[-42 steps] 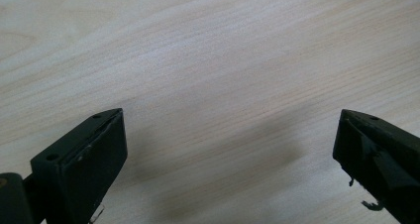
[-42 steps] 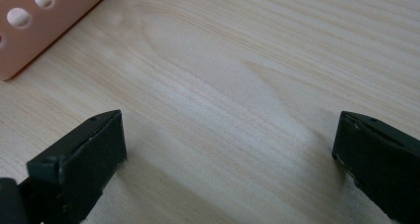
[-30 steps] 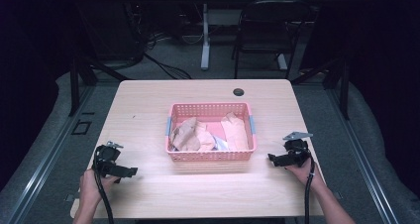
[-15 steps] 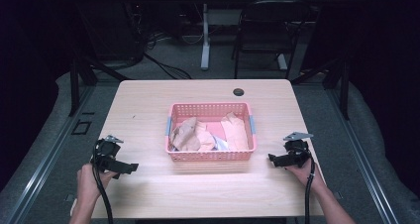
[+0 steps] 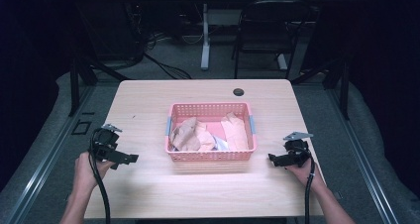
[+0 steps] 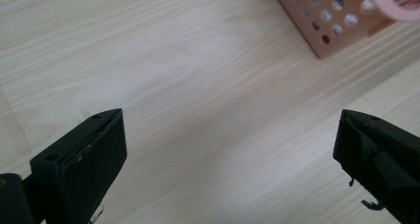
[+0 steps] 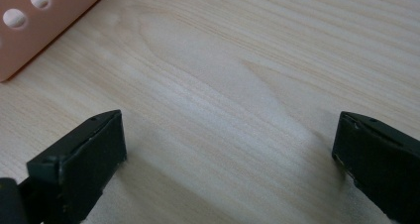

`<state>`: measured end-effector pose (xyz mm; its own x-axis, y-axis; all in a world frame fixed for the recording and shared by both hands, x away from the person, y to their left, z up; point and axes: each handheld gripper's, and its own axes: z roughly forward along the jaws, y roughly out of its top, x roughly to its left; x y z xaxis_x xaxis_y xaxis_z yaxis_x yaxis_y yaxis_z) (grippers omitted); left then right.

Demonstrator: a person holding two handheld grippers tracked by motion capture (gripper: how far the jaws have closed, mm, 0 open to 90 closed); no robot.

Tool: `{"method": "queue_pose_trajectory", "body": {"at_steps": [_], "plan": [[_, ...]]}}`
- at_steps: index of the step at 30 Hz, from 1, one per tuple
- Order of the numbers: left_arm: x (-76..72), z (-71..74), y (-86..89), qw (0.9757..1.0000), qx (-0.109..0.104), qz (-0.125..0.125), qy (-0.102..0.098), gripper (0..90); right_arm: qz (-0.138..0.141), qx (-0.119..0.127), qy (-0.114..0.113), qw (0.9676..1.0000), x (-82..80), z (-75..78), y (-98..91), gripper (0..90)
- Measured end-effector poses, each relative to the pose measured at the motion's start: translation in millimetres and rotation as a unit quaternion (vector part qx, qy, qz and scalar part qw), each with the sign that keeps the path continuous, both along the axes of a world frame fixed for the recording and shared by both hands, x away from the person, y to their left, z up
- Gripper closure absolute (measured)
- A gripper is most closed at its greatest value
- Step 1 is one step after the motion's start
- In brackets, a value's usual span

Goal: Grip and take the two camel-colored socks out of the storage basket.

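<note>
A pink plastic basket [image 5: 211,157] sits at the middle of the wooden table [image 5: 148,100], holding crumpled brown paper [image 5: 185,134] and other tan and pale pieces. My left gripper [image 5: 130,159] rests low over the table to the basket's left, jaws wide apart with bare wood between them [image 6: 228,135]. A corner of the basket [image 6: 341,26] shows at the top right of the left gripper view. My right gripper [image 5: 272,158] sits just right of the basket, also open over bare wood [image 7: 228,135], with the basket's wall [image 7: 34,26] at the top left of its view.
A small black round grommet [image 5: 238,91] lies near the table's far edge. Beyond the table stand a dark chair [image 5: 267,35] and a white desk leg [image 5: 205,40], with cables on the grey floor. Bare wood lies in front of the basket.
My left gripper has shifted slightly to the left and toward the near edge. The right gripper and the basket have stayed where they were.
</note>
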<state>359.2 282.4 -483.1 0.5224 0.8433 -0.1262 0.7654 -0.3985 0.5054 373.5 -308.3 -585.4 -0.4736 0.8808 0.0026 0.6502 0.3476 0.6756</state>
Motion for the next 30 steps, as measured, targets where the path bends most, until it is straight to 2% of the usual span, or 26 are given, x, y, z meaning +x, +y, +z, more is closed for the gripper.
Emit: {"method": "queue_pose_trajectory", "body": {"at_steps": [1, 6, 9, 12, 15, 21, 26, 28, 30], "plan": [[0.0, 0.0, 0.0, 1.0000, 0.000, 0.000, 0.000, 0.4, 0.000, 0.000, 0.000, 1.0000, 0.0, 0.0, 0.0, 0.0], [10.2, 18.3, -11.3, 0.9999, 0.002, -0.015, -0.008, 0.4, -0.002, 0.000, -0.001, 1.0000, -0.8, -0.2, 0.0, 0.0], [16.3, 26.1, -19.6, 0.9996, 0.012, -0.026, -0.010, 0.4, -0.004, 0.001, -0.002, 1.0000, -1.3, -0.3, -0.4, 0.0], [24.3, 34.0, -29.3, 0.9991, 0.021, -0.036, -0.010, 0.4, -0.002, 0.000, -0.001, 1.0000, -0.9, -0.2, -0.5, 0.0], [33.0, 42.0, -38.4, 0.9987, 0.018, -0.046, -0.007, 0.3, -0.003, 0.003, -0.001, 1.0000, -0.7, -0.3, -0.3, 0.0], [48.0, 59.2, -60.2, 0.9967, 0.035, -0.073, -0.011, 0.4, -0.002, 0.001, -0.001, 1.0000, -0.7, -0.2, -0.4, 0.0], [62.7, 66.9, -79.5, 0.9946, 0.041, -0.096, 0.000, 0.4, -0.003, 0.001, -0.001, 1.0000, -0.8, -0.2, -0.4, 0.0], [71.4, 67.1, -91.3, 0.9928, 0.049, -0.108, 0.017, 0.5, -0.002, 0.001, -0.001, 1.0000, -1.0, -0.2, -0.5, 0.0], [74.3, 67.0, -96.0, 0.9920, 0.051, -0.114, 0.021, 0.5, -0.005, 0.000, -0.002, 1.0000, -1.1, -0.3, -0.3, 0.0]]}}
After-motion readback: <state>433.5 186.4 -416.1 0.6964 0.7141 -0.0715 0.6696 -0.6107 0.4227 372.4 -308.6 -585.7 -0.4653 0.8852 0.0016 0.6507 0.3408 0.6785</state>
